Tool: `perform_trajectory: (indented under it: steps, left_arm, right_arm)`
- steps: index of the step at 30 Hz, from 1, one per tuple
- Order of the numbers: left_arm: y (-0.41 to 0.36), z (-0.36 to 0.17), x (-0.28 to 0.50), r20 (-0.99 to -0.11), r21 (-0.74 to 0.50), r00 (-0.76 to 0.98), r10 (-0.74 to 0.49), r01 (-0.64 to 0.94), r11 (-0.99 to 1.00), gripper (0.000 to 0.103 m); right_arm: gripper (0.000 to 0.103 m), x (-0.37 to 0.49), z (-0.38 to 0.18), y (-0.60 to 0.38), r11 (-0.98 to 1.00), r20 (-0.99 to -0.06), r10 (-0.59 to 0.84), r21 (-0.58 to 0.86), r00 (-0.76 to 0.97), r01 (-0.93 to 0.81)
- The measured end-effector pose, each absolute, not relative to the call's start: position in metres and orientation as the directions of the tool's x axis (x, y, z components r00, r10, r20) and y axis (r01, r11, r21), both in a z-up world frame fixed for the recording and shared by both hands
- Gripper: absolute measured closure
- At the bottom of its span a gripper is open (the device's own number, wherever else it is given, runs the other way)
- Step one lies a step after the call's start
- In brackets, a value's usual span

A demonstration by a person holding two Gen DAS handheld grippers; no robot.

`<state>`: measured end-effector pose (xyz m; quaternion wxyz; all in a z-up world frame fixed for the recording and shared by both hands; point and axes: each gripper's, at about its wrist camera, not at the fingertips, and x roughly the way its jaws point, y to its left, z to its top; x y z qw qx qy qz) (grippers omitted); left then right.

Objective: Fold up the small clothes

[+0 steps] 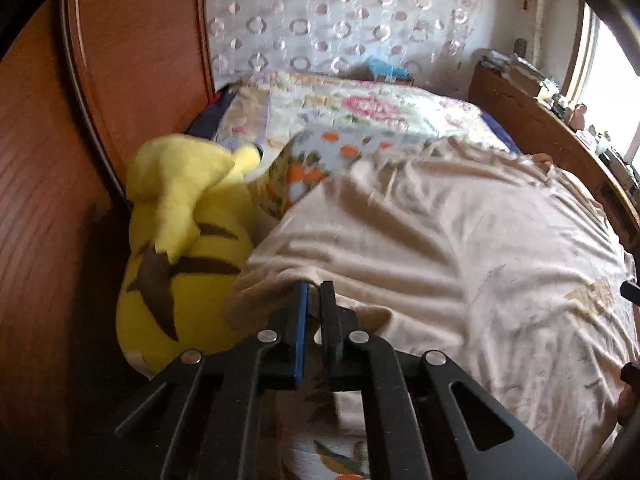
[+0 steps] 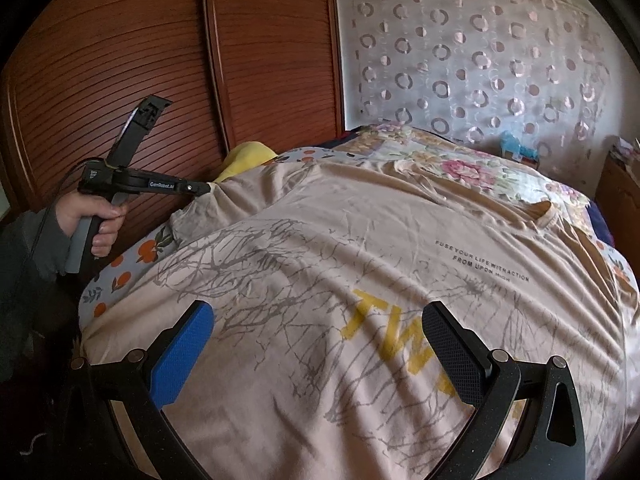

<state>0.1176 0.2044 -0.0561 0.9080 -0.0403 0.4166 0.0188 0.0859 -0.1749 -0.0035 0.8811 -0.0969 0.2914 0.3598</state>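
T-shirt [image 2: 360, 248] edge in left tool [image 1: 314, 286]

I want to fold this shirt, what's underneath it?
Under the beige T-shirt lies a bedsheet with orange fruit print, showing at its left edge, and a floral quilt beyond. What lies beneath the shirt's middle is covered.

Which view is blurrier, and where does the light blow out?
Left wrist view: motion-smeared throughout, yellow plush toy and beige T-shirt soft, window overexposed at right. Right wrist view: sharper, the shirt's print legible, strong fisheye bending of the wardrobe doors.
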Motion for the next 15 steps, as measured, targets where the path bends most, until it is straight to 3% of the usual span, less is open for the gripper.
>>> perform_trajectory:
  steps: [15]
  left_arm:
    - [0.079,0.02,0.113,-0.664,-0.049,0.721,-0.197,0.221,0.974,0.094]
  right_arm:
    - [0.0,0.082,0.003,-0.199,0.788,-0.539,0.541,0.056,0.645,-0.613]
